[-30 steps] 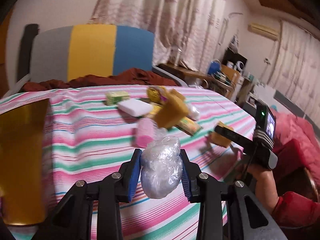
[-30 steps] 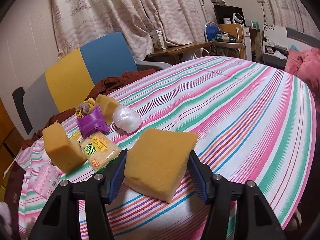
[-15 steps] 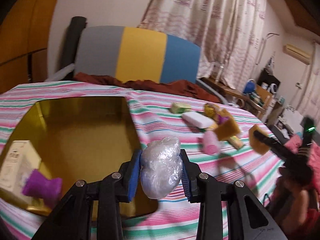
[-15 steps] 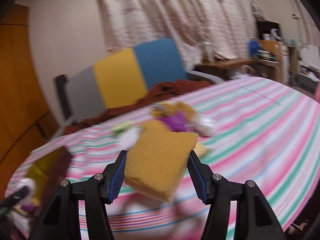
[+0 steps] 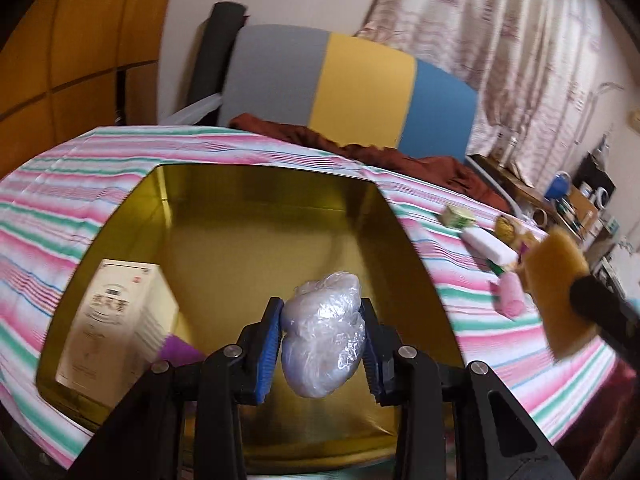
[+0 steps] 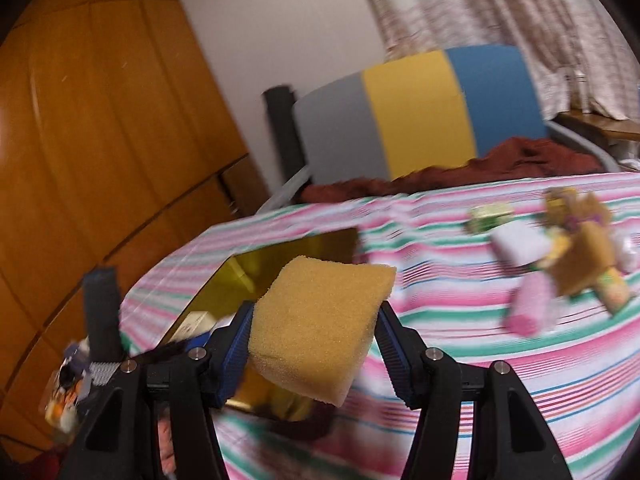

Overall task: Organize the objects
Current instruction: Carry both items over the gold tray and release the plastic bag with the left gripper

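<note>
The left gripper (image 5: 320,344) had its jaws closed narrowly on a crumpled clear plastic bag (image 5: 323,338), both blue pads pressed into its sides, and it hung over the open gold tin (image 5: 280,208) that filled the middle of the left wrist view. Inside the tin, at about nine o'clock from the bag, a cream carton (image 5: 116,328) with printed characters stood tilted against the left wall, with a purple item (image 5: 180,349) just beside its lower right corner, too hidden to name. The right gripper (image 6: 314,334) held a yellow sponge (image 6: 320,326) with its jaws spread fairly wide, the left pad hard against the sponge and the right pad at its edge; the sponge sat above the near corner of the same tin (image 6: 296,246), seen here at eleven o'clock. Both views showed the tin resting on the worktop, under a striped pink, green and white cloth (image 5: 72,200). Well apart from the tin, at three o'clock in the left wrist view, lay a blurred cluster of loose things: a white block (image 5: 490,247), a small green box (image 5: 459,216), and a pink roll (image 5: 510,300). Beyond the worktop at twelve o'clock stood a chair back (image 5: 352,84) in grey, yellow and blue panels, a dark red cloth (image 5: 360,152) draped at its base.
</note>
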A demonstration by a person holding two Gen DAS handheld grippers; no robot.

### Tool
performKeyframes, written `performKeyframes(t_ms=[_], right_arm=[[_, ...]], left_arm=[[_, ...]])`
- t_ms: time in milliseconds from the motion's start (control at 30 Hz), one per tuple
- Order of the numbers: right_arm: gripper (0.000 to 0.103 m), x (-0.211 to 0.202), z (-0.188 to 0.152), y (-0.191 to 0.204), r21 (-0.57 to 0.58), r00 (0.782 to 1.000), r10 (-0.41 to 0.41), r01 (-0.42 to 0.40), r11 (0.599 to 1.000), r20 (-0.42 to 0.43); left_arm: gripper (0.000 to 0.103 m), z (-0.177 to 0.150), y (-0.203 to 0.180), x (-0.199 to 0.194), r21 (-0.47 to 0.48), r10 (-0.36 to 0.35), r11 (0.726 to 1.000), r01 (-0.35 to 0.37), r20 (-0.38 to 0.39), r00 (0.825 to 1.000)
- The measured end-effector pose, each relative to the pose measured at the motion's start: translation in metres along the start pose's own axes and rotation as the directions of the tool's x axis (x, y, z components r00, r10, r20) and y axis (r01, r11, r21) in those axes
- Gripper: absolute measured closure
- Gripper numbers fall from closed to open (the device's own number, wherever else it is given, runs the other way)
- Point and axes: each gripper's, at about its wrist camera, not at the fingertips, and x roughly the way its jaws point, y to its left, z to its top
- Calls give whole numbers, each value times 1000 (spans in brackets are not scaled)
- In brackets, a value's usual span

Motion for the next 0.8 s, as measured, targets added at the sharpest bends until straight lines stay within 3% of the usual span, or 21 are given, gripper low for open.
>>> performKeyframes(t_ms=[167,300,400,467,600,800], right_arm=[[43,22,-11,22,-48,998,11,-14,999,-62],[43,35,-17,30,-68,994,8,-15,998,-107],[43,43,-21,32,-76,991,10,-21,997,-134],[43,47,-21,35,-79,989,8,-20,997,-146],[43,59,-21,41,-92,985,10,-26,995,-172],[42,80,-19,51,-85,980,22,-40,996,-199]], left_arm=[[63,8,23,16,-63,34,997,-38,-63,997],[20,10,40,5,-154,21,988,-25,-29,999],[12,12,51,-17,-218,7,976,4,50,999],[4,14,58,-33,-254,50,967,-21,105,993],[1,17,75,-57,-314,124,947,-63,176,977],[0,16,91,-72,-364,160,928,-84,185,970]])
